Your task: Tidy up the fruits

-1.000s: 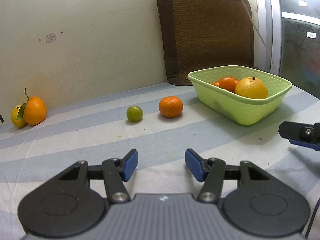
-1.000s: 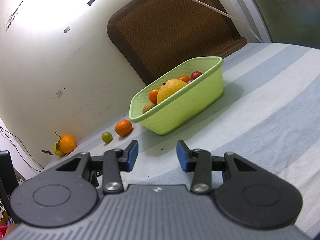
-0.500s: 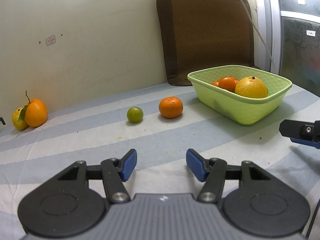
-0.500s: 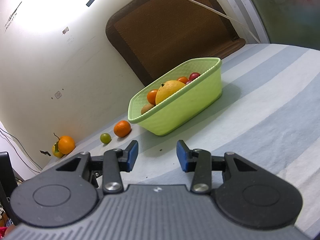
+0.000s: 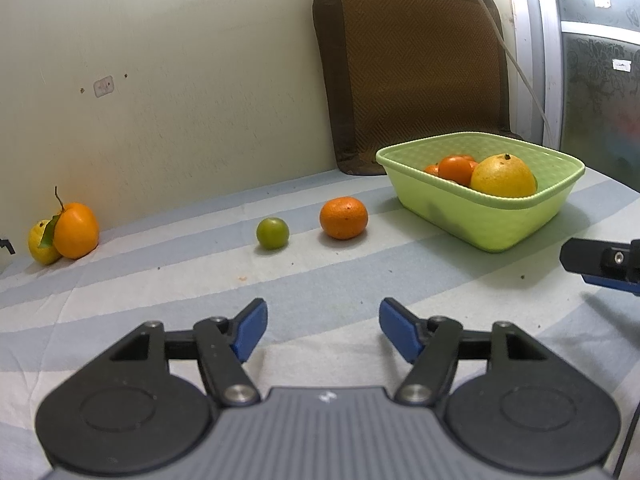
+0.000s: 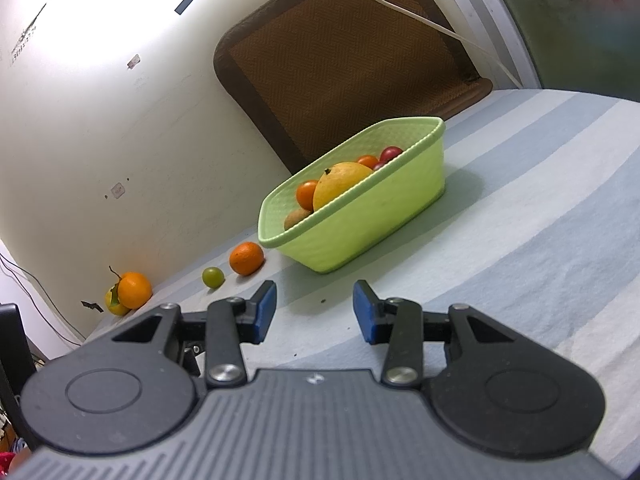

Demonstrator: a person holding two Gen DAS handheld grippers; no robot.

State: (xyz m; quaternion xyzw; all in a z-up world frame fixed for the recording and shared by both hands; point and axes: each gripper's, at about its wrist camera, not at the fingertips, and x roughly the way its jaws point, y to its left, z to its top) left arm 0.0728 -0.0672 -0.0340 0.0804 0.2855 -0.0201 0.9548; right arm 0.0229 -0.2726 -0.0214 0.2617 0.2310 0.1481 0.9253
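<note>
- The left gripper is held low over the striped cloth, aimed at the loose fruit; its jaws are opening with nothing between them, probably to make room for a round fruit.
- The right gripper is kept part-way open and empty, parked in front of the green basket, presumably waiting its turn.
- An orange mandarin and a small green fruit lie side by side on the cloth, apart from each other and just left of the basket; these are judged the nearest pieces still to be gathered.
- An orange with a stem and leaf is touching a yellow fruit far to the left, against the wall, well apart from the basket.
- The basket already holds a large yellow citrus, smaller orange fruits and, seen from the right wrist, a red one, so the sorting appears partly done.
- A brown woven mat is leaned against the wall behind the basket.
- No readable brand or label is found; a small mark on the wall and a sticker on the glass are too blurred to read.
</note>
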